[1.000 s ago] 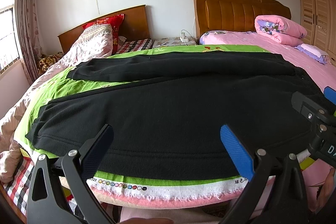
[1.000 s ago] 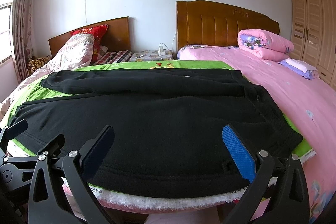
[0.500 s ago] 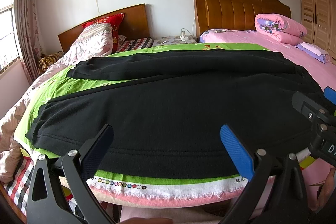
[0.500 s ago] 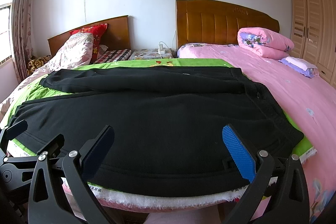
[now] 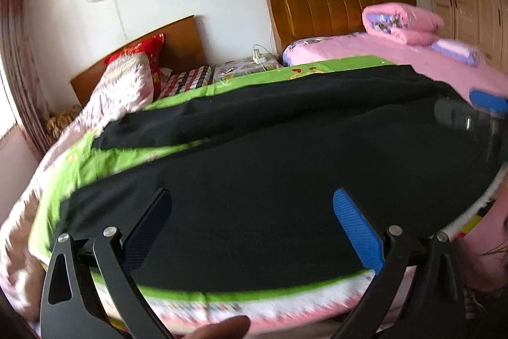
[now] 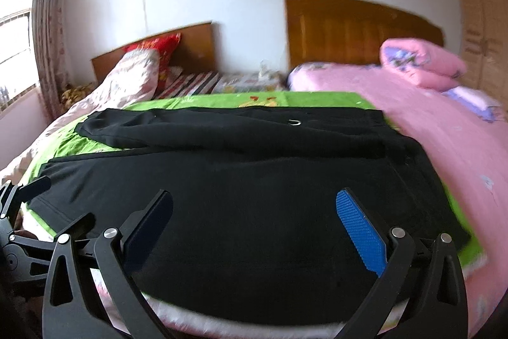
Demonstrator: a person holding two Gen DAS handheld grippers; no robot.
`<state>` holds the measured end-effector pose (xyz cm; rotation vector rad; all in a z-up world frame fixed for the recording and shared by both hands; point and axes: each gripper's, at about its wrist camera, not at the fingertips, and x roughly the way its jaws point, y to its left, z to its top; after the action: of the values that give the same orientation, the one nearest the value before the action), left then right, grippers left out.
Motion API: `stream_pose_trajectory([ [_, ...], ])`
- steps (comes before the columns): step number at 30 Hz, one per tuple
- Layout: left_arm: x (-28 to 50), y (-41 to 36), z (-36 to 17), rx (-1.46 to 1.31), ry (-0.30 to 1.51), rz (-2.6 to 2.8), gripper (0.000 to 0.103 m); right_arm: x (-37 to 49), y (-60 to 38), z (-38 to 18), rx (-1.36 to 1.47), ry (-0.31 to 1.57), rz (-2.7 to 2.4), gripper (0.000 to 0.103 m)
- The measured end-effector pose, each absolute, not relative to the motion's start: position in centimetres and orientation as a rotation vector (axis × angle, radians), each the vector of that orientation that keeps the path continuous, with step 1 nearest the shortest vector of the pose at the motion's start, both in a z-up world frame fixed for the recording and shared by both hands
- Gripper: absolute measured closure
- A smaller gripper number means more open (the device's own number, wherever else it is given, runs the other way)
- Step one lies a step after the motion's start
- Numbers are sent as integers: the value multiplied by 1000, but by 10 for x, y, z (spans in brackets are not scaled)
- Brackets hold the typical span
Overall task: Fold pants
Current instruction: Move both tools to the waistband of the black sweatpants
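Space above black pants (image 6: 254, 189) was free. Folded pink quilt (image 6: 422, 62) and headboard (image 6: 358, 30) sat well behind; left gripper (image 6: 38, 212) crowded the near-left edge.

Our left tongs (image 5: 252, 223) and right tongs (image 6: 254, 224) look alike: curved black arms with triangular cut-outs and silver screws at the pivots. On each, one finger (image 5: 357, 229) wears a ribbed blue pad and the other finger (image 6: 149, 227) a dark textured one.
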<state>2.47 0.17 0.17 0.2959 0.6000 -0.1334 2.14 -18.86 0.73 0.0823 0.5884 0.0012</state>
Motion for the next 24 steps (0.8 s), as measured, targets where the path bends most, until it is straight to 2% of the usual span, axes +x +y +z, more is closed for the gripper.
stream_pose_trajectory([
  [3,61,9,19,292,642,-122,1,73,-213,26,19,601,-30,4],
  [7,142,20,22,152,909,-318,1,169,-237,28,-75,680,-9,4],
  [9,175,24,20,63,986,-391,1,212,-243,16,-115,724,31,4],
  [15,291,30,19,-88,1033,-303,1,322,-256,-31,-86,911,128,4],
  [19,365,39,-4,-283,1186,-193,2,352,-228,-44,-138,979,193,4],
  [24,406,24,-19,-273,1207,-144,2,370,-187,-62,-306,1073,282,4],
])
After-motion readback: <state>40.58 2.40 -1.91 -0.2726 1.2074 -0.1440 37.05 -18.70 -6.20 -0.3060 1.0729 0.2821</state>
